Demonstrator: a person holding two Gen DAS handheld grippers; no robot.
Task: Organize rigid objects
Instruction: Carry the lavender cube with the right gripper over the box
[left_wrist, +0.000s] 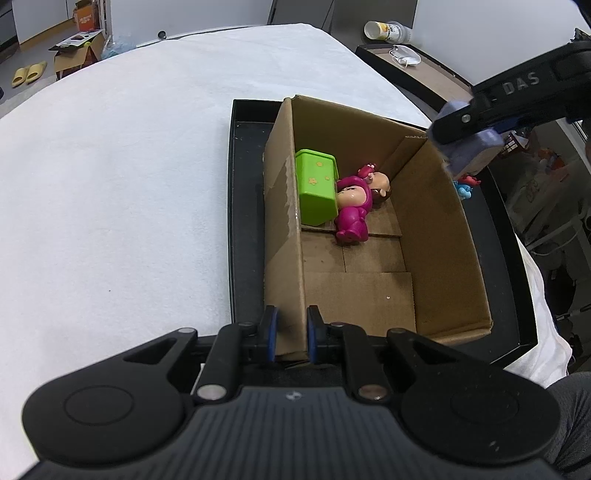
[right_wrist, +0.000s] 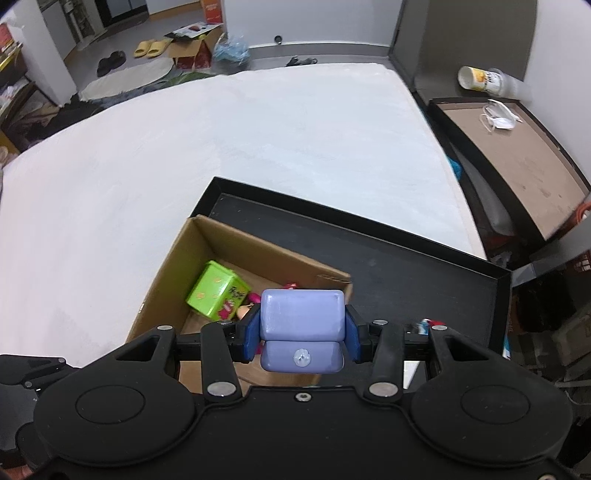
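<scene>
An open cardboard box (left_wrist: 436, 229) stands in a black tray (left_wrist: 245, 206) on a white surface. Inside the box lie a green tin (left_wrist: 316, 192), a pink doll (left_wrist: 352, 212) and a second doll head (left_wrist: 380, 182). My left gripper (left_wrist: 291, 326) is shut on the box's near left wall, one finger on each side of it. My right gripper (right_wrist: 301, 332) is shut on a lavender block (right_wrist: 301, 319), and hangs over the box's far right corner (left_wrist: 467, 144). The right wrist view shows the green tin (right_wrist: 216, 291) below the block.
A small blue toy (left_wrist: 464, 189) lies in the tray beyond the box's right wall. A dark side shelf (right_wrist: 517, 166) holds a face mask (right_wrist: 498, 116) and a tipped cup (right_wrist: 484, 79). Slippers (right_wrist: 153, 47) and cartons lie on the floor beyond the white surface (right_wrist: 258, 140).
</scene>
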